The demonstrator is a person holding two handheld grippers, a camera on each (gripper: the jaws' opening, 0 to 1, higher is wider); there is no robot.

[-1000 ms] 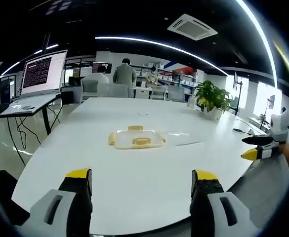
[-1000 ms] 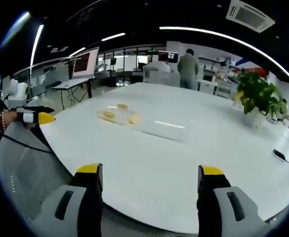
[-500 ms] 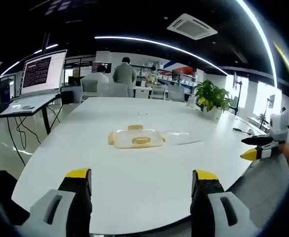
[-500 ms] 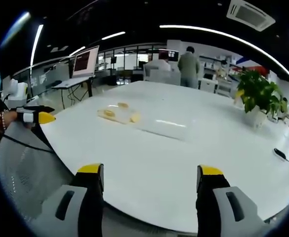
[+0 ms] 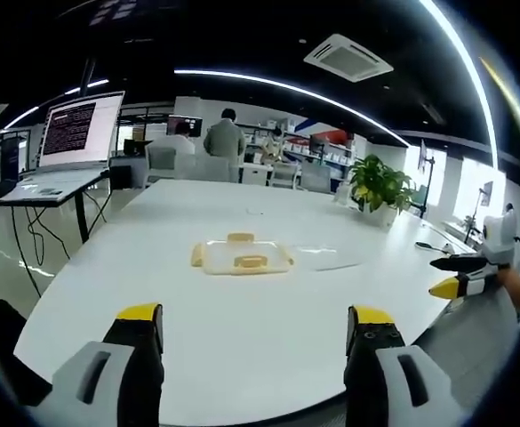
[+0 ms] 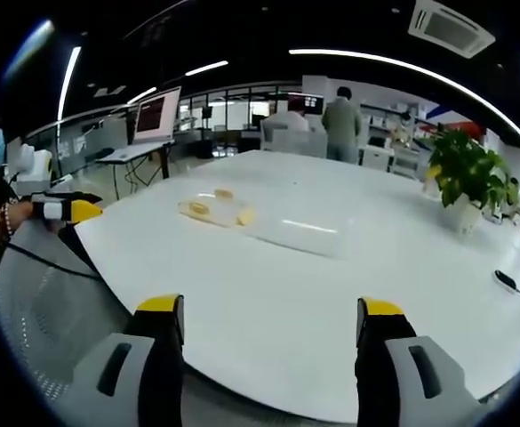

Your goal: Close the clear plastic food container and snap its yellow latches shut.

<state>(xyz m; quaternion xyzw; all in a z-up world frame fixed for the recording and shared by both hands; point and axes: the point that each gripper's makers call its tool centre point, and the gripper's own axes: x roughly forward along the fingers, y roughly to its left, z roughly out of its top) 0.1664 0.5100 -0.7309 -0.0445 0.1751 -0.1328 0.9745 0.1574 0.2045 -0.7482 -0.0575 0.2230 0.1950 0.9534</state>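
A clear plastic piece with yellow latches (image 5: pixel 241 258) lies flat near the middle of the white table (image 5: pixel 242 347). A second clear piece (image 5: pixel 327 257) lies just to its right. In the right gripper view the latched piece (image 6: pixel 213 210) is far ahead on the left, with the plain clear piece (image 6: pixel 300 235) beside it. My left gripper (image 5: pixel 252 318) is open over the table's near edge, well short of both pieces. My right gripper (image 6: pixel 271 311) is open at another side of the table, also far from them. Each gripper shows in the other's view: the right gripper (image 5: pixel 456 276) and the left gripper (image 6: pixel 64 211), both off the table's edge.
A potted plant (image 5: pixel 380 180) stands at the far right of the table. An open laptop (image 5: pixel 75 133) sits on a side stand at the left. A person (image 5: pixel 224 138) stands with their back turned beyond the table. A black cable (image 6: pixel 514 285) lies near the table's right edge.
The left gripper view has tilted slightly, so the scene sits a little differently in the frame. The two clear pieces have not moved, and both grippers remain open.
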